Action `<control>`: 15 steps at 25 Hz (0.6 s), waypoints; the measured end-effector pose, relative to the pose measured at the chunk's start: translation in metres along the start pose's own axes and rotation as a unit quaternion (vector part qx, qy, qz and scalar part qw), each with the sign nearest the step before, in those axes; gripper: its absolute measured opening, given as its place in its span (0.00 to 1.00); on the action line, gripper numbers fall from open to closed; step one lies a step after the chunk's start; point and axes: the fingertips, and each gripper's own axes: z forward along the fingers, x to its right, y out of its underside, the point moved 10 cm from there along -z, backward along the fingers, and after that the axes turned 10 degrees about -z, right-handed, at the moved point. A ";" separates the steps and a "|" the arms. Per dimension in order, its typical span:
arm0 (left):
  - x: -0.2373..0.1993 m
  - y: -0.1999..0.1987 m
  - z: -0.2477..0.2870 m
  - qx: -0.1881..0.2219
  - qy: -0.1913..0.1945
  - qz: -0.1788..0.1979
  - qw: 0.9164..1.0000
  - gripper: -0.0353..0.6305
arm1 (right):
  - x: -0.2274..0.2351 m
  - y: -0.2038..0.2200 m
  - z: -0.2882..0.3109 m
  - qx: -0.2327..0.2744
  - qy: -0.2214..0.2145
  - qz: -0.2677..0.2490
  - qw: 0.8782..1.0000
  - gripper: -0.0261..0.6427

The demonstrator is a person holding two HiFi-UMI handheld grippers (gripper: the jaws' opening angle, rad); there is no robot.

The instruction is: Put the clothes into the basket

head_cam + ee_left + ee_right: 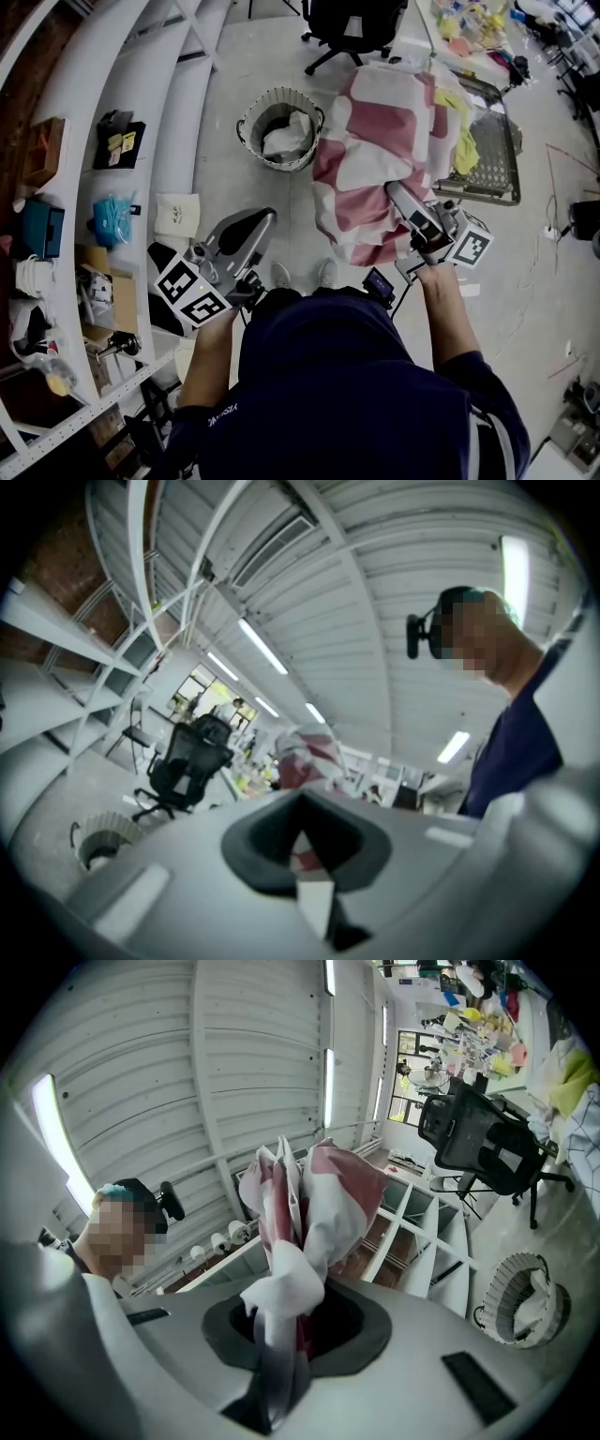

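A big red-and-white checked cloth (380,150) hangs bunched in front of me. My right gripper (398,194) is shut on its lower edge, and in the right gripper view the fabric (309,1213) rises out of the pinched jaws (281,1335). The round woven basket (279,128) stands on the floor to the cloth's left, with a white garment (286,136) inside; it also shows at lower right in the right gripper view (520,1297). My left gripper (255,225) is apart from the cloth, lower left, jaws together with nothing in them.
White shelving (56,234) with boxes and small items runs along the left. A black office chair (352,28) stands beyond the basket. At the right is a wire tray (492,155) with a yellow cloth (464,141). My shoes (300,275) are on bare floor.
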 end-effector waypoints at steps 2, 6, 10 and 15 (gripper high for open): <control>-0.001 0.002 0.002 0.000 -0.002 -0.002 1.000 0.04 | 0.003 -0.001 -0.001 -0.002 -0.001 0.000 1.000 0.13; -0.012 -0.001 0.011 0.001 -0.007 -0.006 1.000 0.04 | 0.016 -0.007 0.003 -0.003 -0.002 0.004 1.000 0.13; -0.018 -0.001 0.013 0.002 -0.004 -0.006 1.000 0.04 | 0.019 -0.008 0.002 -0.004 -0.003 -0.001 1.000 0.13; -0.033 -0.003 0.020 0.001 0.005 -0.012 1.000 0.04 | 0.025 -0.010 0.007 -0.005 -0.002 -0.010 1.000 0.13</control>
